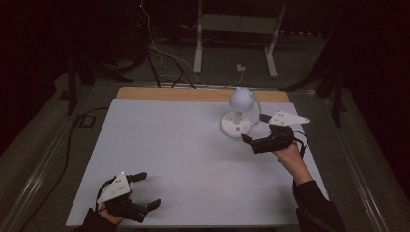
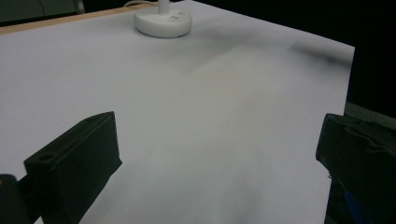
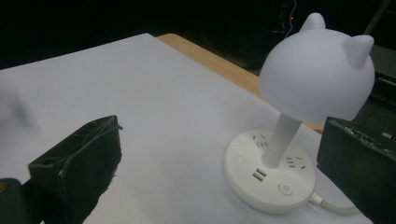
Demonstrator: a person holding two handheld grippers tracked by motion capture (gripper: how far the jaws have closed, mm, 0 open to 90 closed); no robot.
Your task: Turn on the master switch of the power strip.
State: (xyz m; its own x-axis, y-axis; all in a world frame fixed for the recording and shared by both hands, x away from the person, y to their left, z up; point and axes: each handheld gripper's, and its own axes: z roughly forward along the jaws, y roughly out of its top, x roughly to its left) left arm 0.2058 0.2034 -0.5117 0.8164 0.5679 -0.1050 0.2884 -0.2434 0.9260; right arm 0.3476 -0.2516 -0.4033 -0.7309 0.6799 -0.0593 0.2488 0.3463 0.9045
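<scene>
near edge: we note the left gripper (image 1: 143, 190) resting low on the white table (image 1: 169, 145), jaws released, nothing held. farther right, the right gripper (image 1: 255, 128), jaws released, sits just beside the cat-eared lamp (image 1: 240, 112) near the far edge.

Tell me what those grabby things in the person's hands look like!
Each tool is black with two chunky, blocky jaws. The left tool and the right tool each carry a pale grey three-cornered plate on top. A thin black cable trails from the right one. The person wears dark sleeves.
</scene>
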